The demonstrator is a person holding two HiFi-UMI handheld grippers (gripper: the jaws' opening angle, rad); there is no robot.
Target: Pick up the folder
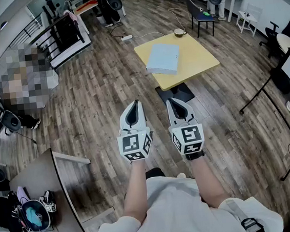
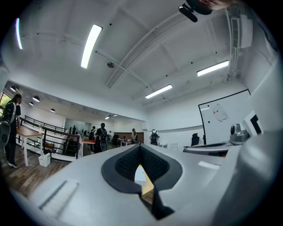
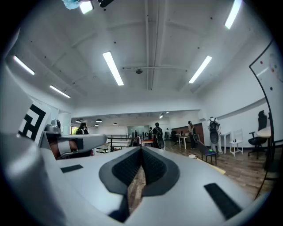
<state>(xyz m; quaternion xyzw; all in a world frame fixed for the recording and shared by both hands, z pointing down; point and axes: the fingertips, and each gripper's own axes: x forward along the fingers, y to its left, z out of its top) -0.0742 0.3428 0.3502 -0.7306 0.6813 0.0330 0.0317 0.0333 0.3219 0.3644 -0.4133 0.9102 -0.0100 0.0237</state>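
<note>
A pale blue folder (image 1: 163, 58) lies flat on a yellow square table (image 1: 200, 55) ahead of me in the head view. My left gripper (image 1: 133, 105) and right gripper (image 1: 172, 102) are held side by side at chest height, pointing level toward the table and well short of it. Both are shut with nothing between the jaws. Through the slit of the left gripper (image 2: 140, 148) a strip of the folder (image 2: 139, 175) and the table (image 2: 147, 184) shows. The right gripper (image 3: 141, 149) looks past the table onto wooden floor, with the table's edge (image 3: 212, 166) at the right.
A small bowl (image 1: 179, 32) sits at the table's far corner. A dark chair (image 1: 199, 13) stands behind the table, a whiteboard stand (image 1: 280, 80) at the right, a brown desk (image 1: 38, 178) at my near left. Several people stand far back (image 2: 102, 136).
</note>
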